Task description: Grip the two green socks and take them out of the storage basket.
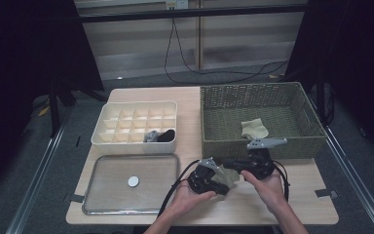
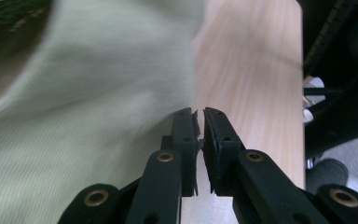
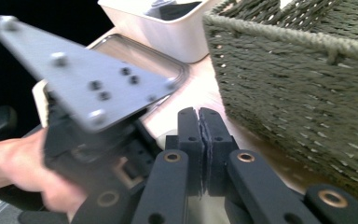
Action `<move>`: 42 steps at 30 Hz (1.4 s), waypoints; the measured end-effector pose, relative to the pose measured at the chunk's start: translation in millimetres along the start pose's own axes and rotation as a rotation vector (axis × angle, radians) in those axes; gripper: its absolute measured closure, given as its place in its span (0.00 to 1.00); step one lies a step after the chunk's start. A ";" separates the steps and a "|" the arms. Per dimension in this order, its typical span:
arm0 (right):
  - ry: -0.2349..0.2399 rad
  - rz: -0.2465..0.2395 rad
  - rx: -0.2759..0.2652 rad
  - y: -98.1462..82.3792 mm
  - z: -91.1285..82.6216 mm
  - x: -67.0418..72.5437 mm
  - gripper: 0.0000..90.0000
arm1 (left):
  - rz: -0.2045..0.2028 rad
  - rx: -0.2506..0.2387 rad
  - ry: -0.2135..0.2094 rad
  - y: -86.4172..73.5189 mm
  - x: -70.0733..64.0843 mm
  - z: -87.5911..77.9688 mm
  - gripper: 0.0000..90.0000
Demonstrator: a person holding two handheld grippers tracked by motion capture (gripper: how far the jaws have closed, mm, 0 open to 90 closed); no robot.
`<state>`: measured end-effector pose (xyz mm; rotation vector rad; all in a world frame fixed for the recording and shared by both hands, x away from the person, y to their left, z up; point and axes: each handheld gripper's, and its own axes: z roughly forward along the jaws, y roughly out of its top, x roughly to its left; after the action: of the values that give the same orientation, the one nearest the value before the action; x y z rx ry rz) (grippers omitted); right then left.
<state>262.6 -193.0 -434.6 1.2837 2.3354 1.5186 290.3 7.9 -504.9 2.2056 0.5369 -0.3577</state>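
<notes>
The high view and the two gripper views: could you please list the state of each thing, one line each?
Pale cream cloth: crumpled, between the two grippers above the table.
Left gripper: jaws nearly shut, cloth beside them; a grip cannot be told.
Right gripper: jaws shut, nothing visible between them.
White compartment box: open, dark items in one front compartment.
Green woven basket: holds one folded pale cloth.
Clear lid: lying flat on the wooden table.

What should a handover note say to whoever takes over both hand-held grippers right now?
Left hand-held gripper: shut on an edge of the pale sock, above the table.
Right hand-held gripper: shut; whether it pinches the sock is unclear.
Done: two dark socks sit in the white divided box.
Left: this sock and another pale one in the wicker basket. Box lid lies off.
</notes>
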 end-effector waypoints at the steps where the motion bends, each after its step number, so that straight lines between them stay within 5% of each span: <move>1: 0.007 0.000 0.003 -1.8 -0.4 1.3 0.99 | -0.008 -0.004 0.006 0.2 1.4 0.1 0.93; 7: 0.024 -0.007 0.047 -18.6 -0.4 12.8 0.99 | -0.020 -0.021 0.043 0.5 6.8 -0.8 0.93; 9: 0.038 -0.001 0.039 -22.0 -3.0 16.1 0.99 | -0.013 -0.012 0.085 2.0 7.1 -2.7 0.93; 19: 0.042 0.023 0.100 -49.8 -5.8 22.5 0.98 | 0.005 -0.012 0.118 2.2 9.6 -5.9 0.91; 28: 0.048 0.035 0.158 -68.3 -0.5 23.5 0.97 | 0.031 -0.007 0.107 -6.1 1.5 -17.3 0.89; 35: 0.036 0.031 0.192 -77.5 -0.7 23.6 0.93 | 0.041 -0.069 0.102 -18.4 -5.1 -39.5 0.86; 42: 0.021 0.036 0.196 -82.4 -5.6 22.5 0.89 | 0.053 -0.028 0.104 -32.2 -6.3 -50.7 0.86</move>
<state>196.0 -195.2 -488.4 1.3633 2.5415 1.3460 272.8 64.2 -491.7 2.2158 0.5346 -0.2069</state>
